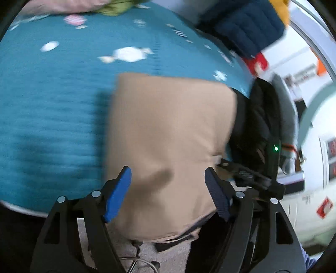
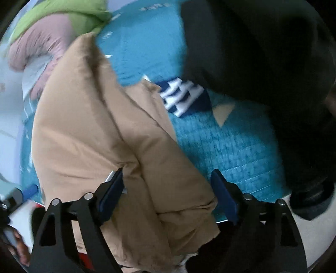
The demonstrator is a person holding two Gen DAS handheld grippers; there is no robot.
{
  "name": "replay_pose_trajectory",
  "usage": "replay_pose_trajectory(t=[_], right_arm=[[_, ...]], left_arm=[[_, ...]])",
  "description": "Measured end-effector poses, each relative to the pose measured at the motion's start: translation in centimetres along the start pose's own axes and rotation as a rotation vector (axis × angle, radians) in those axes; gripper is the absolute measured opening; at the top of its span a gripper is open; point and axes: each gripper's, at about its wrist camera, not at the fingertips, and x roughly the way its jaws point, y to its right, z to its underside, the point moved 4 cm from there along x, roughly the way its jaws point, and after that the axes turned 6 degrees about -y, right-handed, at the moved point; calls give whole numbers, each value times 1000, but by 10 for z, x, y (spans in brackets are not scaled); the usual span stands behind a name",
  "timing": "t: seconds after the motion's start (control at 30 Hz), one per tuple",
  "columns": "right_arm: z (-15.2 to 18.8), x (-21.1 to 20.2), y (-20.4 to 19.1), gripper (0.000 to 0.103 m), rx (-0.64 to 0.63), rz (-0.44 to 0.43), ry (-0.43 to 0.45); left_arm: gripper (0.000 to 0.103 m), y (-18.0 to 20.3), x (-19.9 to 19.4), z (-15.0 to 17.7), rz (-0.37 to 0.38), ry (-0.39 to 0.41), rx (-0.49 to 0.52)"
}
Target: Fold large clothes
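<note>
The left gripper (image 1: 168, 189) has its blue-padded fingers (image 1: 117, 195) spread wide, one on either side of a ridge of the tan padded coat (image 1: 168, 130), clamping nothing. The right gripper (image 2: 168, 197) stands the same way, jaws apart, with a thick fold of the same coat (image 2: 100, 136) bulging up between its fingers (image 2: 223, 197); the fabric may brush the left pad, but I cannot tell for sure, and there is no squeeze on it.

The coat lies on the teal quilted bedspread (image 1: 52, 100), its near end hanging over the bed's edge toward the floor. In the left view it looks like a fairly tidy folded panel; in the right view it is still puffy and creased, with a blue-and-white label (image 2: 182, 96) showing at its inner side. Beyond it sit a pink garment (image 2: 44, 42) and a green one (image 2: 63, 14), and a dark navy quilted piece (image 1: 245, 27) lies near the far corner. Both views are smeared by motion.

My guess is that one fold is in and both tools are lining up to take hold of the near end. The next move calls for closing firmly on enough thickness that the slippery padding cannot slide out, then lifting both sides evenly and carrying them away across the bed.
</note>
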Motion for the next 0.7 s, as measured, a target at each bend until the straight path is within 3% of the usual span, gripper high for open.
replay_pose_trajectory(t=[0.1, 0.27, 0.33, 0.53, 0.7], right_arm=[[-1, 10, 14, 86, 53, -93, -55], [-7, 14, 20, 91, 29, -209, -115], [-10, 20, 24, 96, 31, -249, -135], [5, 25, -1, 96, 43, -350, -194], [9, 33, 1, 97, 54, -339, -152]], left_arm=[[73, -33, 10, 5, -18, -62, -92], [73, -45, 34, 17, 10, -133, -143], [73, -44, 41, 20, 24, -140, -144], [74, -50, 41, 19, 29, -140, -166], [74, -57, 38, 19, 70, -142, -194]])
